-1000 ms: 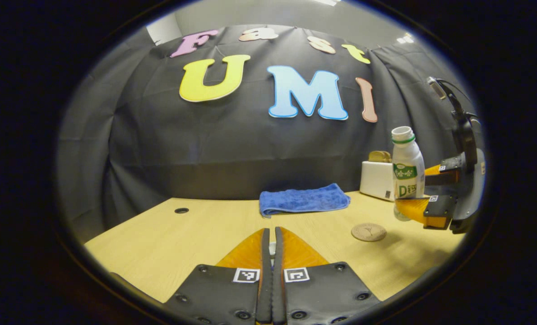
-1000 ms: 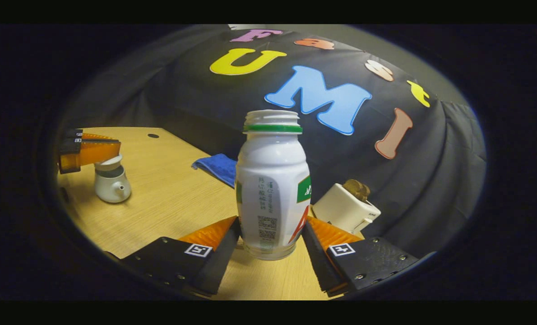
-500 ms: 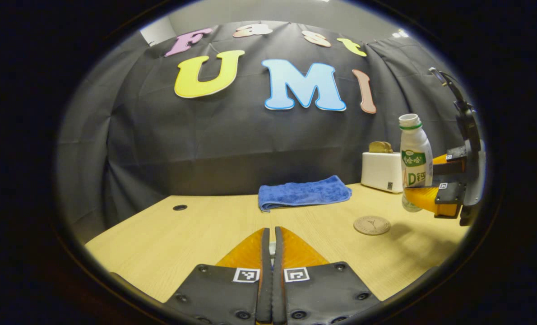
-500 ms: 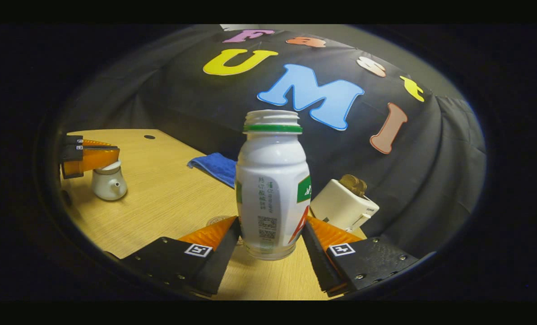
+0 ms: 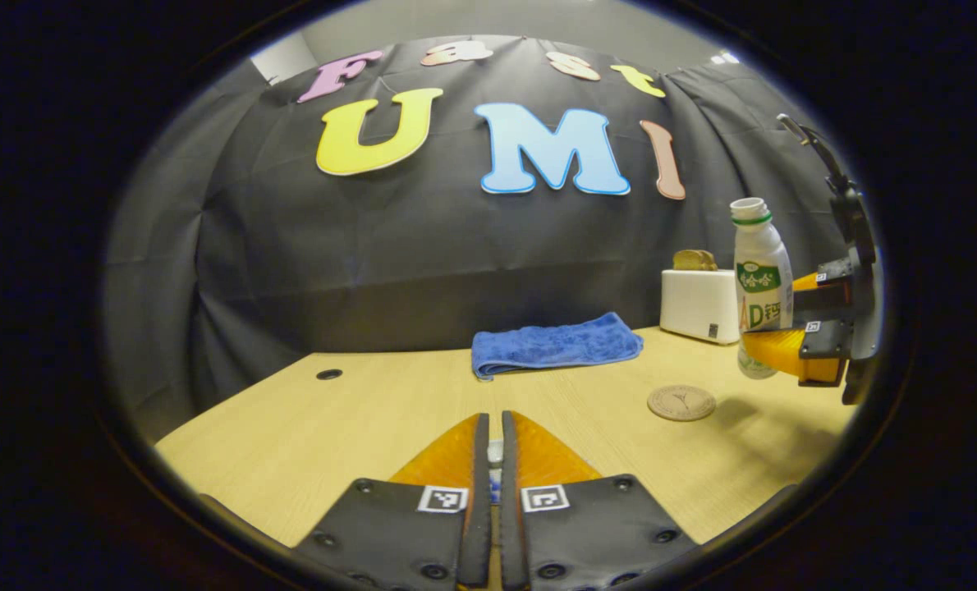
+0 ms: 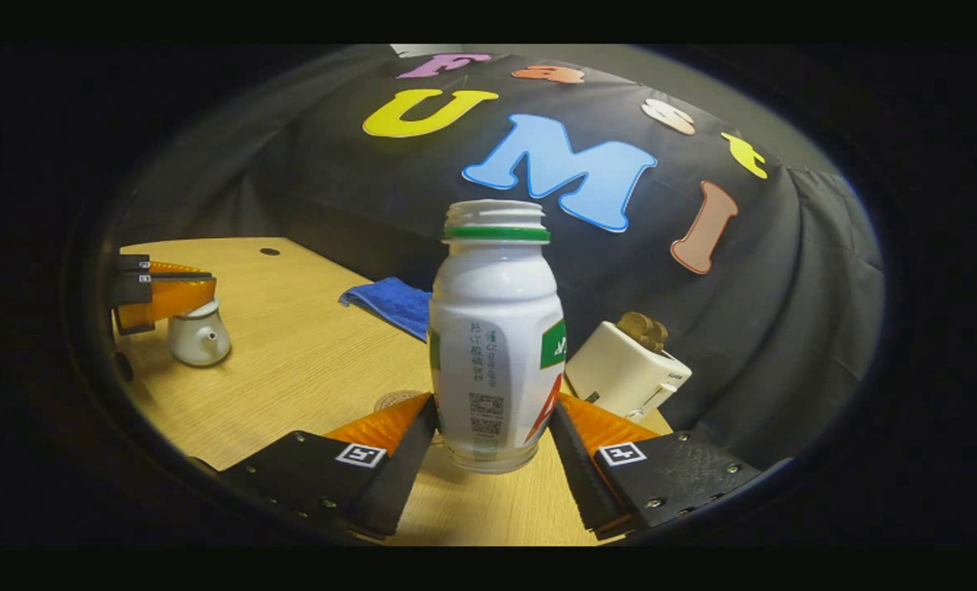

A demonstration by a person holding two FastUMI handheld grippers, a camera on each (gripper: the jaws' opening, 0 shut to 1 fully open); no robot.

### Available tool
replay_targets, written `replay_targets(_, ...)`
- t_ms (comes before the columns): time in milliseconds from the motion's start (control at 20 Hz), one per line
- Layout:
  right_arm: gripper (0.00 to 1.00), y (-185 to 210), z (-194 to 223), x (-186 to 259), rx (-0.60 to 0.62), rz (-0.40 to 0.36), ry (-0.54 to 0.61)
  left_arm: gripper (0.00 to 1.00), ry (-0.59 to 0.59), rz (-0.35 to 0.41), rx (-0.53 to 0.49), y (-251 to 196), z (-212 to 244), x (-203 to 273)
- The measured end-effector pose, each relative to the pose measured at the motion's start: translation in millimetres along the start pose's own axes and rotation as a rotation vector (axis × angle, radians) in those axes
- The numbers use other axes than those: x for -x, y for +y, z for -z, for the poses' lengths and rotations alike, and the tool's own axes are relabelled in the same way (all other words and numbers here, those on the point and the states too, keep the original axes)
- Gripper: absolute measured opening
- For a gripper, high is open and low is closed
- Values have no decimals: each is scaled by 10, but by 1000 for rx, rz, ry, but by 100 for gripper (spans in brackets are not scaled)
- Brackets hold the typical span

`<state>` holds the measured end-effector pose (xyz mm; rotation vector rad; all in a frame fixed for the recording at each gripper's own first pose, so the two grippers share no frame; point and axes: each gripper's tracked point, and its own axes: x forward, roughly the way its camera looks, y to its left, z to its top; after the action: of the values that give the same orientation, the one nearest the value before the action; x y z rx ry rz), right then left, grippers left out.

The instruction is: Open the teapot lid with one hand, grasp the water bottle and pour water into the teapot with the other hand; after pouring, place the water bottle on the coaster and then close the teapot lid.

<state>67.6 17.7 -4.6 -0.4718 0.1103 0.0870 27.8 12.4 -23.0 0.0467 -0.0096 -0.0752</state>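
A: Where's the water bottle (image 6: 495,336)?

B: Upright betw. the right gripper (image 6: 493,427) fingers, both pressing its lower body, one per side. Cap's off, green ring under the neck. In the left gripper view the bottle (image 5: 760,279) hangs above the table (image 5: 332,427), base clear of the wood, at far right, w/ the right gripper (image 5: 772,328) holding it from the side.

A: Coaster?

B: Round coaster (image 5: 681,403) flat on the table, nothing on it, just left of and below the bottle. In the right gripper view only a sliver of the coaster (image 6: 396,399) peeks out behind the near finger.

A: Teapot?

B: White teapot (image 6: 199,340) at far left of the right gripper view, spout toward camera, well apart from the bottle. Left gripper (image 6: 201,297) sits right over its top, fingers horiz. Lid itself – hidden under the fingers, can't tell if it's on or lifted.

A: Left tongs?

B: Nearly together in the left gripper view, left gripper (image 5: 493,447) w/ a thin slot betw. the fingers; something small and pale sits in that slot, can't make out what it is.

A: Other stuff?

B: Blue towel (image 5: 556,345) folded at the back by the wall. White toaster (image 5: 699,304) to its right, bread sticking out, behind the bottle.
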Motion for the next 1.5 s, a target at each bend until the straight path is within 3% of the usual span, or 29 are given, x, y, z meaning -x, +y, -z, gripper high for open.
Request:
replay_targets(150,79,-9,-11,5,-5,1,-5,36,-1,-6,9,38,-2,12)
replay_targets(300,79,-7,-15,7,-10,2,-3,51,-25,-12,13,57,-76,71)
replay_targets(650,79,133,-208,-206,-176,-85,-22,50,-66,-21,41,134,-195,211)
replay_targets(700,79,153,-240,-273,-211,-98,-22,41,-69,-23,49,158,-191,228)
replay_targets(850,79,235,-273,-458,-304,-129,-14,49,-82,-20,75,205,-235,269)
replay_targets(1500,79,383,4,-842,-434,-137,71,49,-92,-23,144,339,-239,331)
